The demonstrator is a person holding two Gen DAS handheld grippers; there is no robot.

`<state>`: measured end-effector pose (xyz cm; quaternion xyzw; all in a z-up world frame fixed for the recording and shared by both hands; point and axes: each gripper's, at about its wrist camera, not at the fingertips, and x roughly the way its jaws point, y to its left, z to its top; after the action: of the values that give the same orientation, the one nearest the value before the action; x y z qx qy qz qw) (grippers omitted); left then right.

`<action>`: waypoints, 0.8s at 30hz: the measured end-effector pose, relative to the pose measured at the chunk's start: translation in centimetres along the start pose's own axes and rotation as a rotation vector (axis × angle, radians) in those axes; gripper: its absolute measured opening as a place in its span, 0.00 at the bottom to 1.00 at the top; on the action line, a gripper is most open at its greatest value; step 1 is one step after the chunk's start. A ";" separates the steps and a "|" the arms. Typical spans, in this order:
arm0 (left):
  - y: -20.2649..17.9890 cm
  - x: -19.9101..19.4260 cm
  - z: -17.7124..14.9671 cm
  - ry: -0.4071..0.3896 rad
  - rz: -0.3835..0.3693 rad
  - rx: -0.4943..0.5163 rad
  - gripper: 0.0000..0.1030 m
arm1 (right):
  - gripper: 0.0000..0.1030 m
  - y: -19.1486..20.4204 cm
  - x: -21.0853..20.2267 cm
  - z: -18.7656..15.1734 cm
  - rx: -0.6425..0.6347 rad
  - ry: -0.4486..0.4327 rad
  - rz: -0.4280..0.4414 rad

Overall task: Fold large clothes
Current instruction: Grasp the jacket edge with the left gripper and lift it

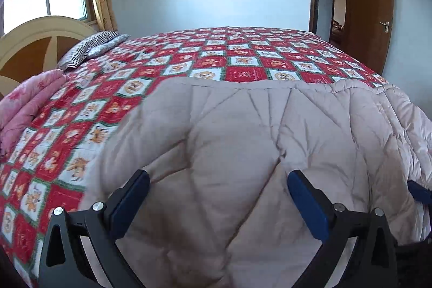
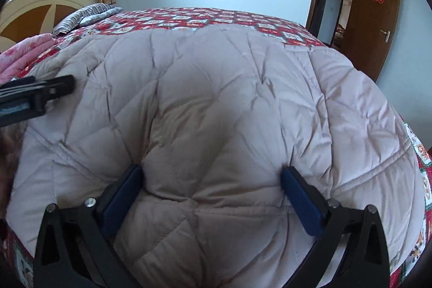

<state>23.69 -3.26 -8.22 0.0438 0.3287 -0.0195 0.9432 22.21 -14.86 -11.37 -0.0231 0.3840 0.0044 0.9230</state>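
A large beige quilted garment lies spread on the near part of a bed; it fills most of the right wrist view. My left gripper is open, its blue-padded fingers resting wide apart on the padded fabric near its left edge. My right gripper is open too, its fingers pressed into the fabric with a bulge of it between them. The left gripper shows from the side in the right wrist view at the garment's left edge.
The bed carries a red and white patchwork cover. A folded pink quilt and a striped pillow lie by the headboard at the left. A window is behind it, and an open wooden door at the right.
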 end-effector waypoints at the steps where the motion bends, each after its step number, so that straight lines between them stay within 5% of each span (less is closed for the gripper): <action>1: 0.9 -1.4 -0.7 -0.015 0.022 -0.007 0.99 | 1.00 0.1 0.2 0.1 -0.004 0.011 -0.005; 8: 8.7 -6.0 -7.5 0.029 0.075 -0.265 0.99 | 1.00 0.2 1.0 0.4 0.002 0.039 0.010; 12: 10.8 -6.3 -10.1 0.074 -0.009 -0.425 0.99 | 1.00 0.3 0.8 0.4 0.000 0.034 0.005; 16: 9.9 -5.2 -9.6 0.081 -0.123 -0.473 0.99 | 1.00 0.4 0.8 0.2 -0.001 0.032 0.002; 24: 9.3 -0.8 -8.2 0.062 -0.194 -0.536 0.96 | 1.00 0.9 0.6 -0.2 0.001 0.019 -0.008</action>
<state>18.63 6.78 -13.51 -0.2383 0.3536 -0.0209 0.9043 22.52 -14.00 -11.95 -0.0243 0.3925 0.0004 0.9194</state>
